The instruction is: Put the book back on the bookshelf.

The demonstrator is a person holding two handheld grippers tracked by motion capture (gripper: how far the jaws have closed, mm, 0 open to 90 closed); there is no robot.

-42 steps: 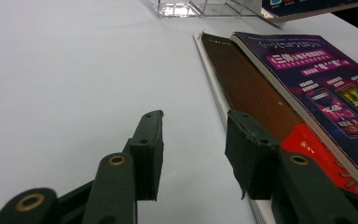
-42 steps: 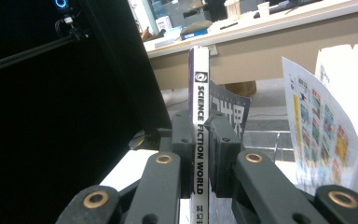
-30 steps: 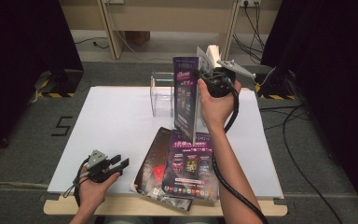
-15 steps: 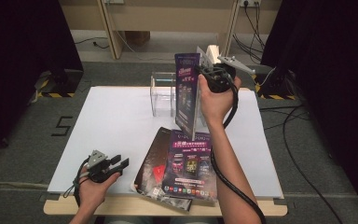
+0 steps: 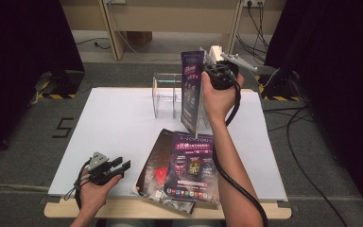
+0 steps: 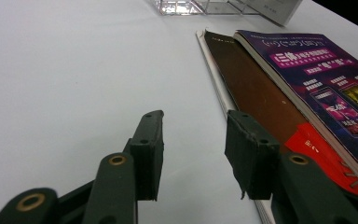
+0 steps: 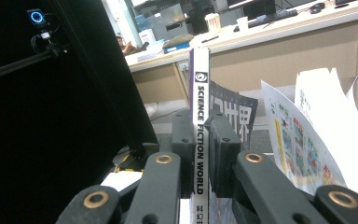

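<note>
Since the earlier frames, the right gripper (image 5: 207,71) has carried the magazine (image 5: 191,90) a little higher and farther from the person, over the clear acrylic holder (image 5: 166,97) at the far side of the white table (image 5: 108,137). Its jaws are clamped on the spine, which reads "Science Fiction World" in the right gripper view (image 7: 200,135), and the magazine hangs upright, pages fanning to one side. The left gripper (image 5: 116,166) rests near the table's front edge, jaws partly apart with nothing between them, just beside the stack of magazines (image 5: 182,170) that lies flat at the front of the table

The step in hand looks like filing: one magazine lifted off the stack and brought to the holder, not yet set in. The next move probably calls for lining the lower edge up with a slot between the clear walls and lowering it straight, keeping the loose pages from catching on the rim, then releasing only once the bottom edge is seated
</note>
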